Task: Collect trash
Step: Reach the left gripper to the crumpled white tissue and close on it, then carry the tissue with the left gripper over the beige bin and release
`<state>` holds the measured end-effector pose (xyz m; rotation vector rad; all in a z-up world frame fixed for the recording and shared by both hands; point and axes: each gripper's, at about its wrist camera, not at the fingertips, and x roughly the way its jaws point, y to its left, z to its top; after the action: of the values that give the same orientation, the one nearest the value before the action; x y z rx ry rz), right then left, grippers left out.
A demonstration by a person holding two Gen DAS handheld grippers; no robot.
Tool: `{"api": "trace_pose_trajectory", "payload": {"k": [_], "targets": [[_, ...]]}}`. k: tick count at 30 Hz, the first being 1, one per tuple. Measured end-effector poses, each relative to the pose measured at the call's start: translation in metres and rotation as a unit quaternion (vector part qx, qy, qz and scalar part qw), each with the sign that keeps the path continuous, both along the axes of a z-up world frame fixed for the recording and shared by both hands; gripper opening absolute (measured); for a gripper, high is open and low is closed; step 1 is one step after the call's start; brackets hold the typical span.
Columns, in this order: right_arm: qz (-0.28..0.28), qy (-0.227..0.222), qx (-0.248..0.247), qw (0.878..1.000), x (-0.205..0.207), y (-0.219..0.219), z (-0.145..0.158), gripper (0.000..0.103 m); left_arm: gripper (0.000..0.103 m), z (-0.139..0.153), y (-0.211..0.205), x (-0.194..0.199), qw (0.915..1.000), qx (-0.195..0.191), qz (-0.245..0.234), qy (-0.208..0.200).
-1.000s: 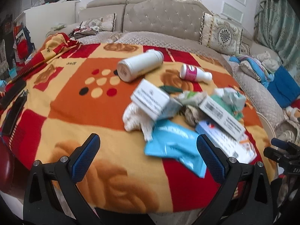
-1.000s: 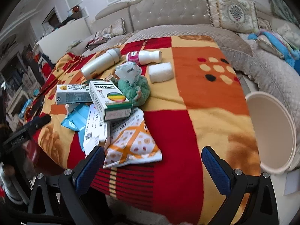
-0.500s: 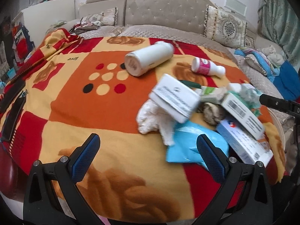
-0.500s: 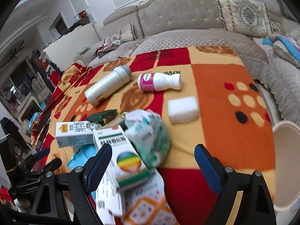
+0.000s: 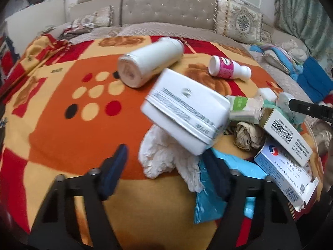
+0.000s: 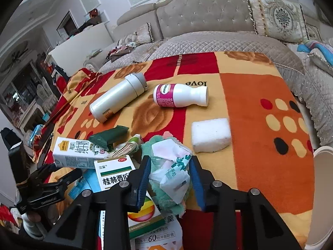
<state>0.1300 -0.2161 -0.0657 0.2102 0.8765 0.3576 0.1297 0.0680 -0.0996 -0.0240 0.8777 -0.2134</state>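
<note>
A pile of trash lies on a red, orange and yellow blanket. My left gripper straddles a crumpled white tissue under a white carton. Its jaws are closing, and the pads stand a little off the tissue on both sides. My right gripper is shut on a crumpled white-and-teal wrapper that sits on a green fuzzy cloth. Medicine boxes lie just left of it. A blue packet lies beside the left gripper's right finger.
A big white bottle, a pink-labelled bottle and a white foam block lie farther back on the blanket. A pale round bin stands at the right edge. A quilted sofa with cushions stands behind.
Both grippers came in toward the pile. The left one sank and narrowed around the tissue. The right one went from wide open to shut on the wrapper.
</note>
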Motion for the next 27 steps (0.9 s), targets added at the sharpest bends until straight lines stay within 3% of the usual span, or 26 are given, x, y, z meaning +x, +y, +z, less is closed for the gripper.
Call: {"api": "trace_pose_trajectory", "payload": {"k": [1, 4, 6, 13, 21, 27], "targets": [[0.001, 0.0, 0.001, 1.0, -0.002, -0.001, -0.001, 0.034, 0.038, -0.003, 0.001, 0.003, 0.9999, -0.011, -0.007, 0.008], [0.005, -0.002, 0.0, 1.0, -0.01, -0.002, 0.001, 0.032, 0.024, -0.001, 0.003, 0.004, 0.9999, -0.012, -0.005, 0.007], [0.007, -0.007, 0.003, 1.0, -0.018, -0.004, 0.003, 0.032, 0.021, 0.003, 0.005, 0.0, 0.9996, -0.024, -0.008, 0.01], [-0.002, -0.031, 0.024, 0.999, -0.044, -0.022, 0.018, 0.032, 0.02, 0.026, 0.01, -0.032, 1.0, 0.0, -0.009, -0.001], [-0.009, -0.028, 0.03, 0.999, -0.072, -0.041, 0.014, 0.032, 0.02, 0.063, 0.023, -0.073, 0.9993, -0.013, 0.021, -0.028], [-0.019, -0.031, 0.024, 0.999, -0.093, -0.054, 0.01, 0.032, 0.02, 0.099, -0.002, -0.096, 0.9973, -0.024, -0.013, -0.068]]}}
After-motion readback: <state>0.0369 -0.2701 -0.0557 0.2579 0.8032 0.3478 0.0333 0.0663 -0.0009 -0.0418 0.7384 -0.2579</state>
